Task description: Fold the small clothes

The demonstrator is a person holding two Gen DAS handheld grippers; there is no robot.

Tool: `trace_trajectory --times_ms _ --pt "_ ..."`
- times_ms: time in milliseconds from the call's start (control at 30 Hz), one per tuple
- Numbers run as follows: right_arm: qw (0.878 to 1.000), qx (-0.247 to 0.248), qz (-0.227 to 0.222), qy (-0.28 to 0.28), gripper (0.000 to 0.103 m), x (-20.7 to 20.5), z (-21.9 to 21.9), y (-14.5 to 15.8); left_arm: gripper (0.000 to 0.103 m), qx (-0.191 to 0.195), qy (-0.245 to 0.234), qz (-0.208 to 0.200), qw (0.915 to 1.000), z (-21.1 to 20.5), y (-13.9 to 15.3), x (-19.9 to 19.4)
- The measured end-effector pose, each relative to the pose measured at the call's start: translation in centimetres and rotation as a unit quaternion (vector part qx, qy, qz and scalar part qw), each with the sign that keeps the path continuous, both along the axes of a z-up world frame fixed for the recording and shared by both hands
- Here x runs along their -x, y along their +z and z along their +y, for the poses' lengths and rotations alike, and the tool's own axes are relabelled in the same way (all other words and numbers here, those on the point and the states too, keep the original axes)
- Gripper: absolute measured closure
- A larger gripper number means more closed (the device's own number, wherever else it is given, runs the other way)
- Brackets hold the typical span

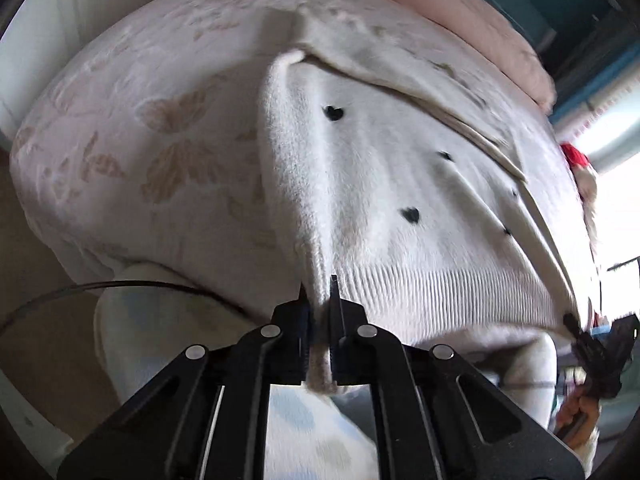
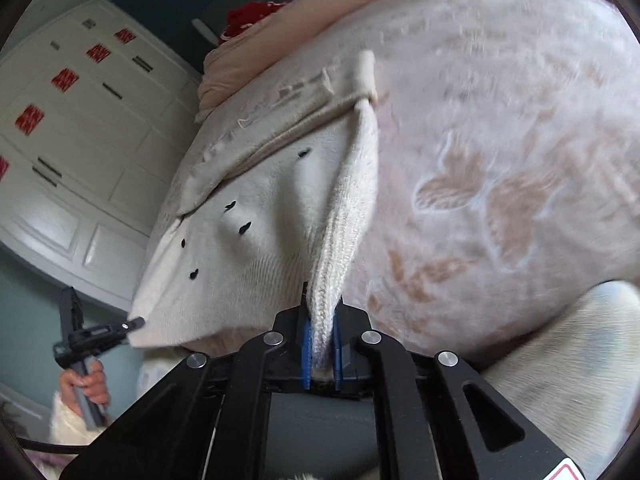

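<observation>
A small white knit sweater (image 1: 400, 184) with black heart dots lies on a bed, its ribbed hem toward me. My left gripper (image 1: 319, 292) is shut on the hem's left corner, which is pinched into a ridge. My right gripper (image 2: 322, 304) is shut on the hem's other corner, a ribbed fold of the sweater (image 2: 256, 248) rising between its fingers. The right gripper also shows at the right edge of the left wrist view (image 1: 576, 330). The left gripper shows at the lower left of the right wrist view (image 2: 134, 324).
The bed has a pale blanket (image 1: 140, 152) with tan butterfly prints, also in the right wrist view (image 2: 500, 180). A pink duvet (image 2: 320, 12) lies at the far end. White cabinets (image 2: 80, 140) with red stickers stand beside the bed. A black cable (image 1: 100, 286) runs at left.
</observation>
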State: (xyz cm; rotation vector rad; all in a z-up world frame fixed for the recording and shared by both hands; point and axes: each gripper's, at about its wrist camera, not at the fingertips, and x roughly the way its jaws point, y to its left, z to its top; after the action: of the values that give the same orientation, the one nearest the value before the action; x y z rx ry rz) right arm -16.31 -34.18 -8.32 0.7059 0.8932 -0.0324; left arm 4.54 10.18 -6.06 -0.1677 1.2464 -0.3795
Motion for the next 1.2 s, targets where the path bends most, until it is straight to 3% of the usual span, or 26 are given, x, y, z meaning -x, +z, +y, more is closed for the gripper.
trace_trajectory --times_ms 133,300,367,433,533,633,733,867,933,1000,1033,1067,1100,1167,1200 --pt "0.999 0.028 0.027 0.034 0.096 2.8 0.8 2.1 0.098 -0.003 -0.037 0.028 0.9989 0.6 1.2 3.6" --pt "0.990 0.030 0.093 0.099 0.096 8.0 3.0 2.9 0.098 -0.010 -0.066 0.084 0.9943 1.7 2.0 8.9" --pt "0.988 0.025 0.101 0.114 0.096 9.4 3.4 3.7 0.098 0.005 -0.066 0.105 0.9923 1.8 3.0 10.2" --pt "0.990 0.024 0.081 0.114 0.096 8.9 3.1 5.4 0.098 0.026 -0.061 0.098 0.9930 1.6 4.6 9.5" --pt "0.995 0.024 0.005 0.101 0.096 4.6 0.8 8.3 0.097 0.064 -0.055 0.043 0.9955 0.0 7.6 5.0" --pt "0.995 0.024 -0.060 0.078 0.096 -1.7 -2.0 9.5 0.097 0.052 -0.049 -0.049 0.9963 -3.3 9.7 -1.2" --pt "0.995 0.027 -0.084 0.046 0.094 -9.4 -4.9 8.2 0.097 0.033 -0.009 -0.092 0.9952 -6.4 9.2 -8.8" --pt "0.999 0.016 -0.048 -0.019 0.088 -17.7 -7.9 2.7 0.092 -0.009 0.071 -0.101 0.9924 -8.0 4.9 -16.0" --pt "0.998 0.008 -0.018 -0.053 0.082 -19.6 -8.9 0.0 0.091 -0.028 0.096 -0.061 0.9931 -8.8 1.1 -19.6" --pt "0.997 0.002 -0.005 -0.078 0.080 -19.7 -9.1 -0.8 0.093 -0.038 0.135 -0.046 0.9890 -7.5 -0.2 -20.1" --pt "0.997 0.004 -0.013 -0.074 0.065 -19.3 -8.8 -0.6 0.092 -0.020 0.138 -0.051 0.9889 -6.9 -0.1 -19.8" --pt "0.997 0.014 -0.017 -0.070 0.046 -18.8 -8.5 -0.3 0.082 -0.006 0.133 -0.059 0.9894 -6.2 0.2 -19.4" --pt "0.996 0.043 -0.024 -0.068 0.040 -17.9 -7.8 0.3 0.062 -0.003 0.127 -0.066 0.9897 -5.8 0.5 -19.0" --pt "0.994 0.083 -0.042 -0.053 0.033 -16.9 -7.0 1.1 0.040 -0.004 0.119 -0.086 0.9891 -5.3 0.9 -18.2" --pt "0.994 0.097 -0.042 -0.038 0.033 -16.9 -6.7 1.1 0.039 -0.011 0.106 -0.097 0.9895 -5.3 0.7 -18.0"
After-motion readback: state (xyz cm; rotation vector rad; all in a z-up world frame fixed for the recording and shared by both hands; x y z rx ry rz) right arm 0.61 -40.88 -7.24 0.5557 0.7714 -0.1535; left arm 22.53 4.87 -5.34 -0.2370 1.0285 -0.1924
